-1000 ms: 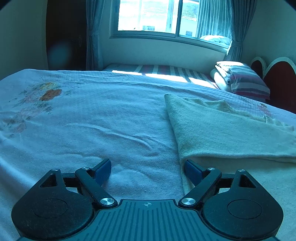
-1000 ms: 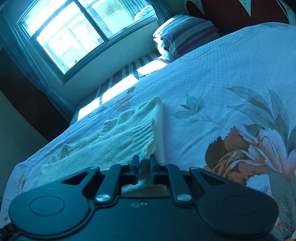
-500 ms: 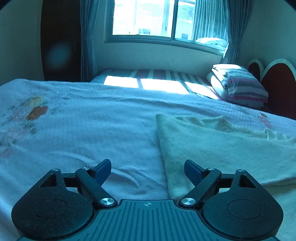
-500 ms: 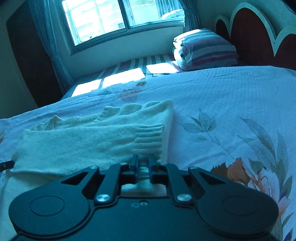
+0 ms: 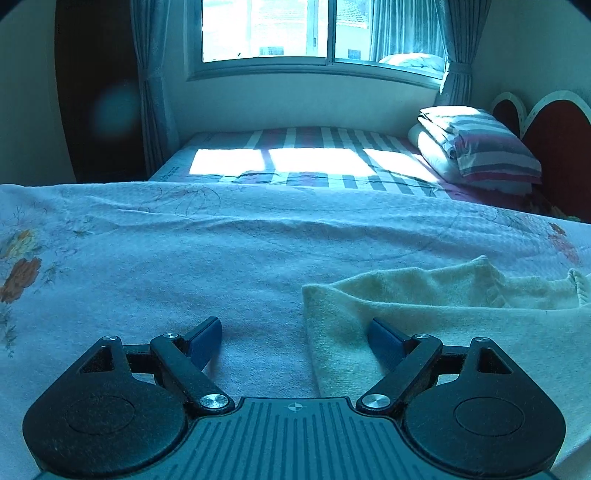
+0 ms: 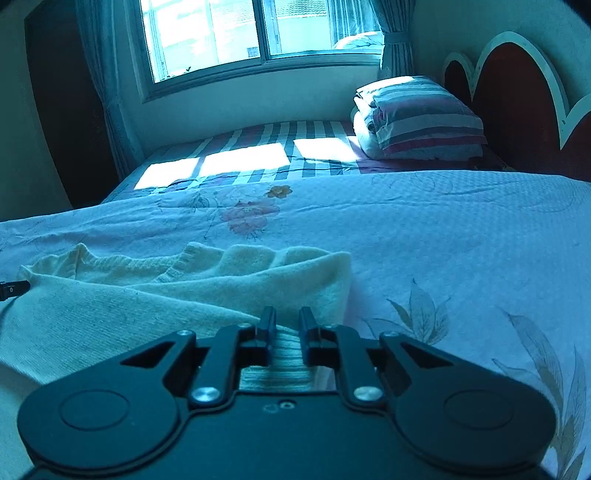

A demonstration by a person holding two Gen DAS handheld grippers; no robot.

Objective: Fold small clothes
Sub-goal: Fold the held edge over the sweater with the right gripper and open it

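Observation:
A cream knit sweater lies flat on the flowered bedspread. My left gripper is open and low over the sweater's left edge, with one blue finger above the knit and the other above the bedspread. Nothing is gripped there. In the right wrist view the sweater spreads to the left with a sleeve laid across it. My right gripper has the ribbed cuff between its narrow jaws, which are opening slightly while the cloth still fills the gap.
A folded striped quilt sits by the red headboard. Beyond the bedspread is a striped mattress in sunlight under the window. A small black tip pokes in at the sweater's left end.
My left gripper slid so the sweater's left edge now lies between its open fingers. The right gripper rolled level, carrying the cuff across the sweater's body.

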